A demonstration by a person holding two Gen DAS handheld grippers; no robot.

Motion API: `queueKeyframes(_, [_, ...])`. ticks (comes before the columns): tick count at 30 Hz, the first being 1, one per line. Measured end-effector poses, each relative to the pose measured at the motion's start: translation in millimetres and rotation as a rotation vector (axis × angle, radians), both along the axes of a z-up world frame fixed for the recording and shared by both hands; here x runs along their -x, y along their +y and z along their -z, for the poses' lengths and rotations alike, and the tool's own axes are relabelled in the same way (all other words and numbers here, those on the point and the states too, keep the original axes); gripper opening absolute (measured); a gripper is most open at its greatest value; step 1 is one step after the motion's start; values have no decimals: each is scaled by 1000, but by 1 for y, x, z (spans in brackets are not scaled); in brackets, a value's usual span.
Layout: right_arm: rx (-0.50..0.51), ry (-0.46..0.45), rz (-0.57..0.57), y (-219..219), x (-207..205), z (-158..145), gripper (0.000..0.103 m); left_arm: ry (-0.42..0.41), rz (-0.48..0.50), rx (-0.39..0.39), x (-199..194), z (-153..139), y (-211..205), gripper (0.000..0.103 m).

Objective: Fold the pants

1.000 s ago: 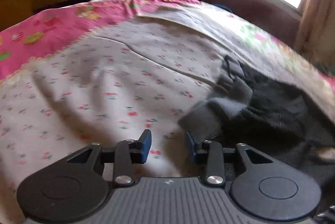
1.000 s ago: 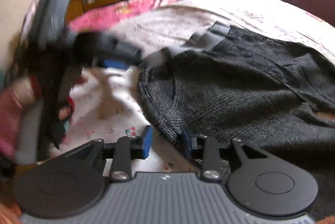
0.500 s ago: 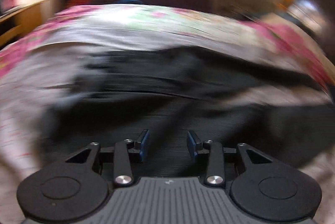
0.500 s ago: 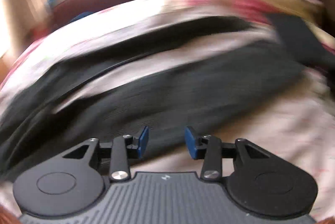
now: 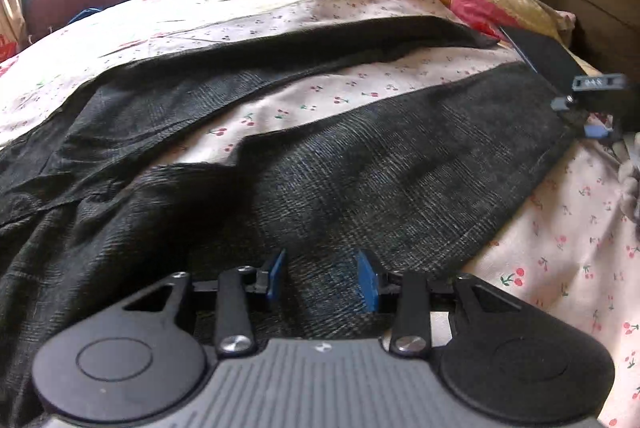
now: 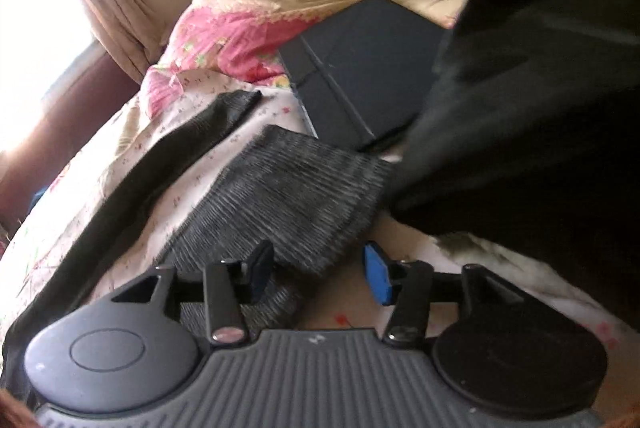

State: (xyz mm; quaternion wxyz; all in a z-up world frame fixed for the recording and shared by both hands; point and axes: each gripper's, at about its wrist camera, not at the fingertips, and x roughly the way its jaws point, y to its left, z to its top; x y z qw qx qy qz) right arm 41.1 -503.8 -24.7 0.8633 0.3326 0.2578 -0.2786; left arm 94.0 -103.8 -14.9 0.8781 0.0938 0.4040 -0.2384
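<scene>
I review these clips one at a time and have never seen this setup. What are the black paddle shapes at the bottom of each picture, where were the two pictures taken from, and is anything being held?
No robot here: a person carries a hand-held two-finger gripper in each hand, each with a wide-angle camera looking along its fingers. The black shapes are the grippers' own bodies. One picture is from the left gripper, over dark grey pants spread on a cherry-print bedsheet. The other is from the right gripper, near a pant leg's hem, with a dark flat case by the pink quilt. Both grippers are open and hold nothing; the right one's jaws have just been opening.
</scene>
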Motion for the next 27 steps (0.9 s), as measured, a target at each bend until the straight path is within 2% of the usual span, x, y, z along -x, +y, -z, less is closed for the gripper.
queueKeyframes(2, [10, -7, 0, -2, -4, 1, 44, 8, -10, 7, 1, 0, 1, 53])
queueKeyframes(4, [8, -3, -5, -4, -2, -2, 4, 11, -14, 12, 0, 0, 2, 53])
queueKeyframes(6, [-8, -27, -17, -8, 6, -9, 4, 10, -12, 10, 0, 1, 2, 54])
queueKeyframes(10, [121, -38, -62, 1, 21, -41, 3, 3, 9, 23, -2, 4, -6, 55])
queueKeyframes(13, [218, 27, -58, 5, 24, -47, 3, -2, 30, 23, 0, 10, -12, 61])
queueKeyframes(17, [240, 123, -33, 2, 22, -36, 3, -12, 43, 29, 2, 5, -10, 61])
queueKeyframes(20, [303, 172, -52, 12, 17, -36, 3, -30, -19, 69, -3, -9, 17, 61])
queueKeyframes(23, [407, 216, -53, 25, 23, -47, 5, -72, -106, 88, -9, -24, 59, 62])
queueKeyframes(24, [453, 233, -40, 31, 28, -52, 5, -89, -136, 85, -11, -29, 74, 63])
queueKeyframes(27, [546, 238, -64, 49, 38, -67, 16, -135, -230, 36, -22, -33, 114, 66])
